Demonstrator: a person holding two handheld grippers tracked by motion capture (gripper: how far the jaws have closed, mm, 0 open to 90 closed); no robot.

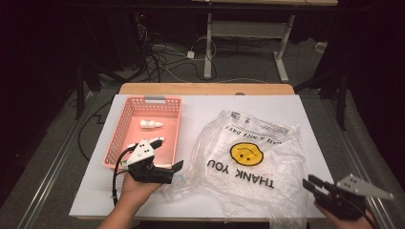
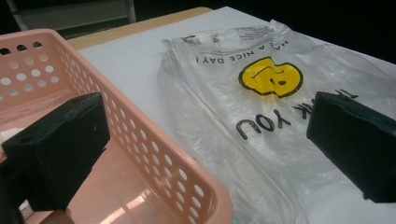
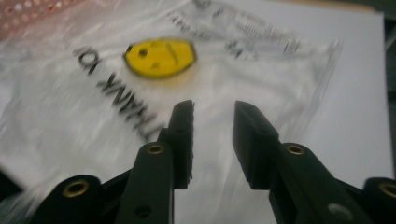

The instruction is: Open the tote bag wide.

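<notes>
- In the high view, a crumpled clear plastic bag printed with a yellow smiley face (image 1: 248,160) is seen lying flat on the white-covered counter (image 1: 200,107), just right of a pink perforated plastic basket (image 1: 125,125) in which small white plastic parts (image 1: 151,124) rest.
- The left hand-held gripper (image 1: 174,171) is seen at the basket's near right corner, pointed at the bag's left edge; the right hand-held gripper (image 1: 313,183) is held at the bag's near right corner, with nothing seen in it.
- "THANK YOU" below the face and "HAVE A NICE DAY!" above it can be read, upside down to the person; the finer print beside them is too small to make out.
- In the left gripper view, the jaws are seen wide apart and empty, one over the basket's rim (image 2: 154,154), the other over the bag (image 2: 261,107).
- In the right gripper view, blurred, the jaws are seen a little apart over the bag (image 3: 154,58), with no plastic between them.
- The step in hand is judged to be taking hold of the bag to open it, probably for the basket's parts.
- A pinch on a single layer at an edge is called for next, as the thin film is likely to slip or bunch.
</notes>
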